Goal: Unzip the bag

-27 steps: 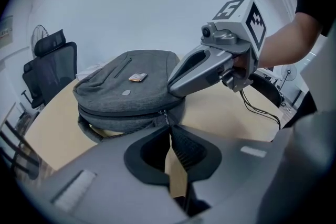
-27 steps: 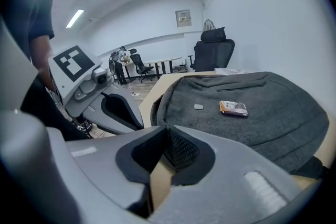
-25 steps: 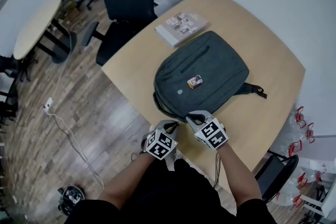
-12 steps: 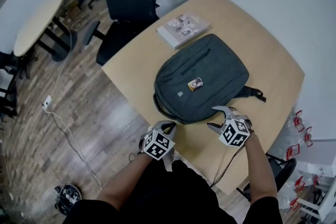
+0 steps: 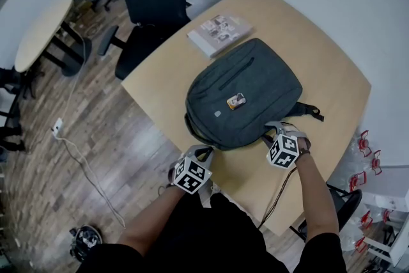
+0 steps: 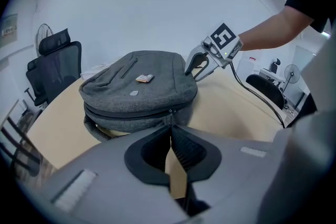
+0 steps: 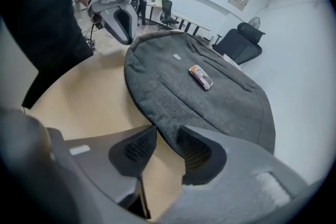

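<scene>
Two jaws of right gripper (image 7: 168, 134), just closing astride bag (image 7: 210, 97) edge; bare table (image 7: 89, 97)

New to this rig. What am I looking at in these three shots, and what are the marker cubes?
No robot here: a person holds tongs in each hand, and the marker cubes are part of them. The top-down shot comes from a head camera; the other two cameras ride on the tongs, looking along their jaws. On the table lie a grey backpack and a booklet. The left tongs are shut, tips at the zip pull; whether they pinch it is unclear. The right tongs are open, have just been closing, with the backpack's edge between the jaws.
</scene>
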Motion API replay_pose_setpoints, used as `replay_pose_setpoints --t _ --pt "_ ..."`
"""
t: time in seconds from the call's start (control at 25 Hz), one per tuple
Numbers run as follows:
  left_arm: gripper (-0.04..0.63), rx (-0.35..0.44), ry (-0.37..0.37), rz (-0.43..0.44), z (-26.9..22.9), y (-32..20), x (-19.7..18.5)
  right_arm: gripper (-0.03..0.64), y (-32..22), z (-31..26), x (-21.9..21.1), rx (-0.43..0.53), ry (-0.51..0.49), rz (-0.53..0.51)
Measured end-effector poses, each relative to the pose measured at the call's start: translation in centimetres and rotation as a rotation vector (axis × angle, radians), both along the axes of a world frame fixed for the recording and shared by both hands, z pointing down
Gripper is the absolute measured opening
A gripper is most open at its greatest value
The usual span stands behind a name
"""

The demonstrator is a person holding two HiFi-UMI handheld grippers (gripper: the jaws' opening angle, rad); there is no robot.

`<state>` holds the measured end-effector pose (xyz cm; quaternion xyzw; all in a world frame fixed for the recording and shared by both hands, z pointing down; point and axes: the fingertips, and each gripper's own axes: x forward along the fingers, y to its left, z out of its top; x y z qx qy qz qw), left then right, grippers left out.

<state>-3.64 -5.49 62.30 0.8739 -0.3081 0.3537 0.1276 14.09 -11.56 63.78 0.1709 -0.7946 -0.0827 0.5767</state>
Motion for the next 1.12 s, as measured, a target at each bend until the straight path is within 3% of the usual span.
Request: replay_pose_setpoints --t 0.28,0.52,0.76,1.04,1.12 --pt "0.028 -0.003 -0.005 -0.069 0.6 -1.8 -1.7 0.094 2.3 0.1 -1.3 -0.051 -0.044 0.174" --pt "0.028 0.010 -0.013 -0.128 0.6 -4.0 -3.4 0.067 4.8 -0.6 -3.3 -0.087 -0.154 0.293" --pt "0.026 0.001 0.009 -0.174 0.8 -5.7 -5.2 0.040 7.4 -1.3 -6.5 -0.115 -0.319 0.285" --pt "0.026 0.023 -0.015 -0.147 0.7 -5.7 -5.5 0.063 7.9 -1.8 -7.6 -0.133 -0.295 0.215" --pt "0.026 0.024 -0.007 -0.146 0.5 -5.6 -5.5 0.063 8.1 -3.2 -9.6 -0.138 -0.365 0.185"
